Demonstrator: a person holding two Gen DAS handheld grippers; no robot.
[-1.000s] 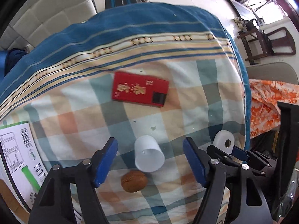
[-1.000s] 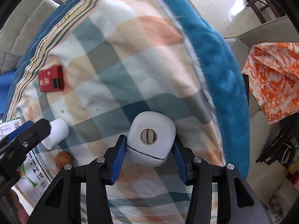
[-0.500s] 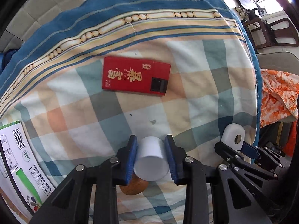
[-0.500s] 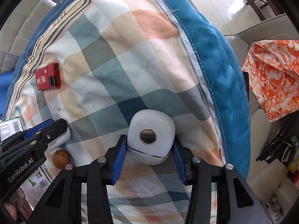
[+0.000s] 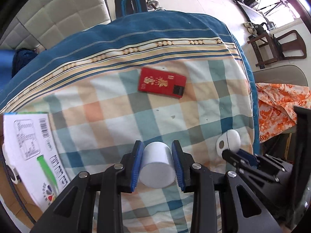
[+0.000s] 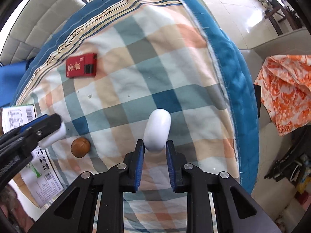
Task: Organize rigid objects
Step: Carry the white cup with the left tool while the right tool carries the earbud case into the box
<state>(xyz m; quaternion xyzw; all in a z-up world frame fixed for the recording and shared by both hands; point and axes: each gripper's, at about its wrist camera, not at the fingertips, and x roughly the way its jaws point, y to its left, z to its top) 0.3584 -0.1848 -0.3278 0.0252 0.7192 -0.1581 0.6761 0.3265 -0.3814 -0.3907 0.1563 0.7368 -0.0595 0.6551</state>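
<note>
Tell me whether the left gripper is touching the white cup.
Touching. In the left wrist view the left gripper has both blue pads pressed against the sides of the white cup, no gap showing.

Checked cloth [image 5: 120, 116] – squares of white, peach, teal and grey-green, with a blue border striped cream and tan. Red box [image 5: 162, 83], gold lettering, black patch at one end. White cup [image 5: 156, 164]. White case [image 6: 157, 129]. Brown walnut [image 6: 80, 147]. White carton [image 5: 29, 151] – green mark, black barcode. Orange-and-white floral fabric [image 6: 285, 89]. Blue pads [image 5: 136, 164] on black gripper frames.
</note>
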